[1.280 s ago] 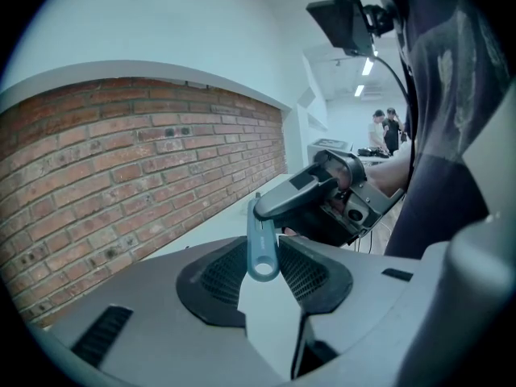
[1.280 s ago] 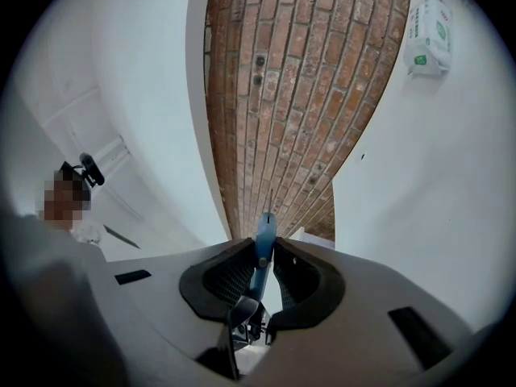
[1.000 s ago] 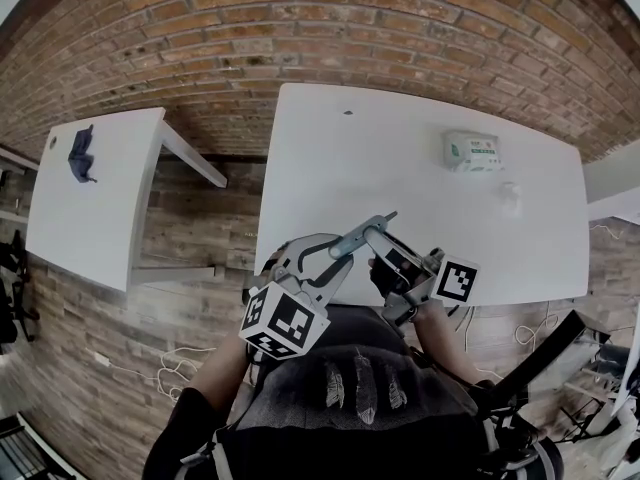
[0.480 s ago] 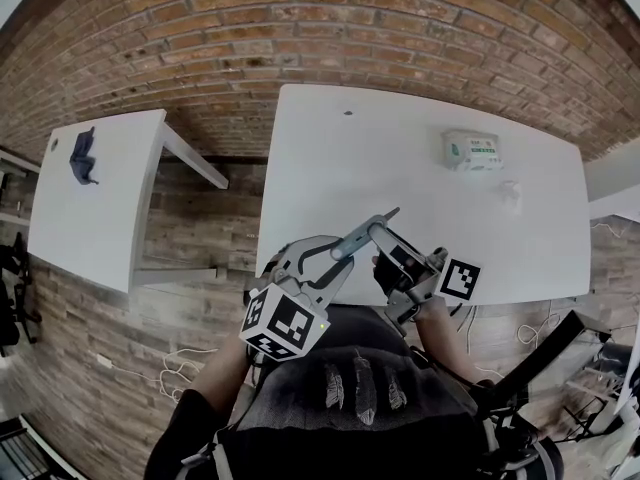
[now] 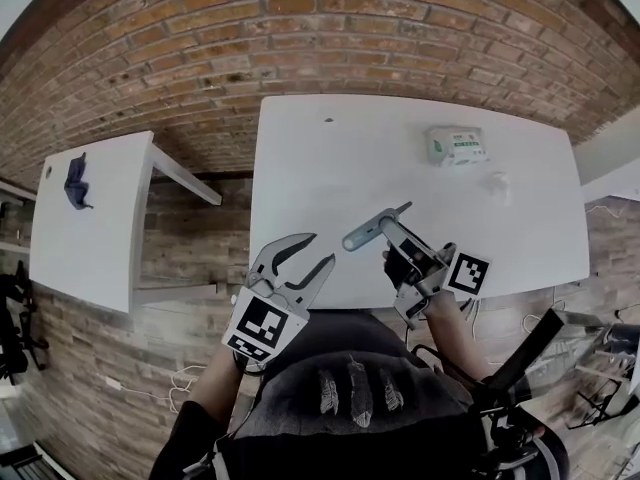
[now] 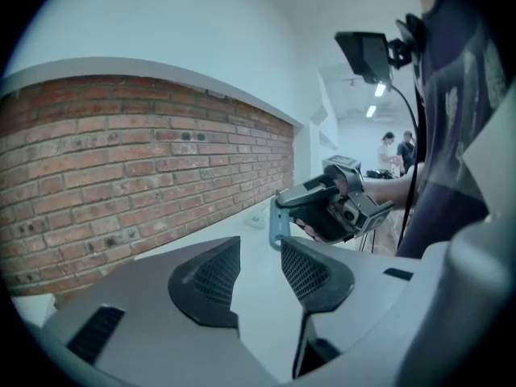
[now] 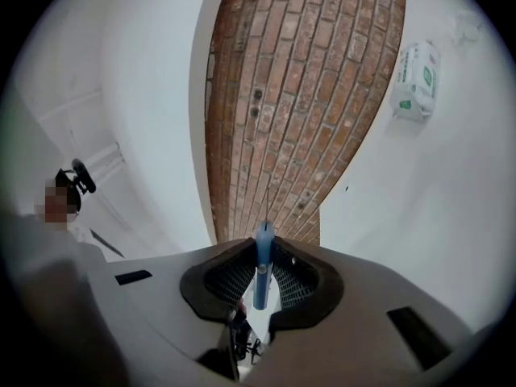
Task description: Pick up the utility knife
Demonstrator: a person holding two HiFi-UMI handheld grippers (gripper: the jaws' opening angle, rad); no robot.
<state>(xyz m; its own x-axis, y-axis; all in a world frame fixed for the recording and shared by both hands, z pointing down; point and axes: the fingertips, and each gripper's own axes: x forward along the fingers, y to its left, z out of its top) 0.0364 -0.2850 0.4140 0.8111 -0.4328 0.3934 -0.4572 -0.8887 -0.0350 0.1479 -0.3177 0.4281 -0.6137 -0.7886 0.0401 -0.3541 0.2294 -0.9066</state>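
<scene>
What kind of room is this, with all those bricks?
Probably a workroom or lab rather than a home. There's a bare brick wall, a plain white table with a second white table beside it, and loose cables on the floor.

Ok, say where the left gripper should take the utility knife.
Take the utility knife by its butt end, from the left: it juts toward the left gripper, whose empty jaws are opening. The right gripper, jaws closing, clamps the middle; the blade points away.
</scene>
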